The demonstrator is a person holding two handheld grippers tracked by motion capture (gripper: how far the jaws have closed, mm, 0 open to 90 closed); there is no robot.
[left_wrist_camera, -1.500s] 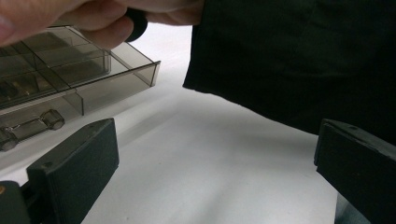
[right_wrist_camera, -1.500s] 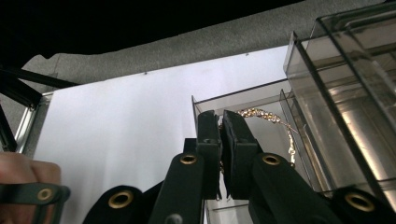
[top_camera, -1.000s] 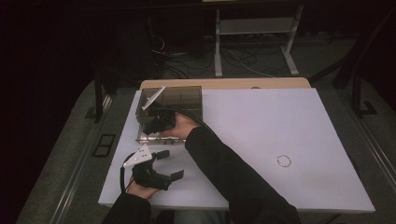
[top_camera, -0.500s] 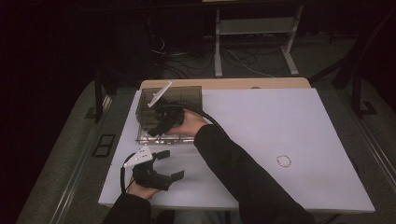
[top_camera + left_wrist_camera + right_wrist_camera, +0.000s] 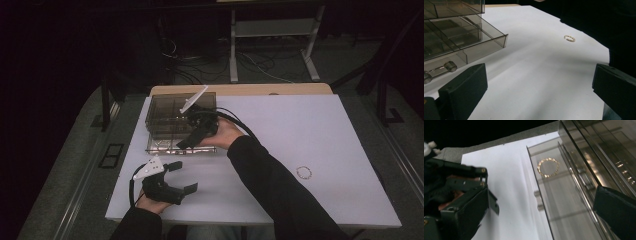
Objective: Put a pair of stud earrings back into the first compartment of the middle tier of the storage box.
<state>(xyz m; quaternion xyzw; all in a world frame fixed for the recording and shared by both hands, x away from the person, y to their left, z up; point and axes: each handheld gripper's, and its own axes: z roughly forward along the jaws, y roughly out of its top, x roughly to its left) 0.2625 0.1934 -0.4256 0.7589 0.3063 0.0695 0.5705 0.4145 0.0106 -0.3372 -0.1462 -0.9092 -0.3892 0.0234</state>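
Observation:
A smoky clear drawer box (image 5: 167,111) stands at the table's back left with its bottom drawer (image 5: 165,145) pulled out. A gold bracelet (image 5: 548,167) lies on the drawer's floor (image 5: 566,205). My right gripper (image 5: 194,134) hovers over the drawer; its jaws have just been opening and stand wide in the right gripper view (image 5: 539,202), with nothing between them. A second gold bracelet (image 5: 303,172) lies on the white table toward the right (image 5: 569,38). My left gripper (image 5: 182,176) rests near the front left edge, open and empty (image 5: 540,75).
The drawer's clear bar handle (image 5: 439,71) faces the left gripper. The white tabletop (image 5: 310,130) spreads to the right of the box. Beyond the table's far edge are dark floor, cables and a white frame's legs (image 5: 270,45).
My right gripper has moved right and risen a little over the drawer, and its jaws have spread. The left gripper has stayed put.

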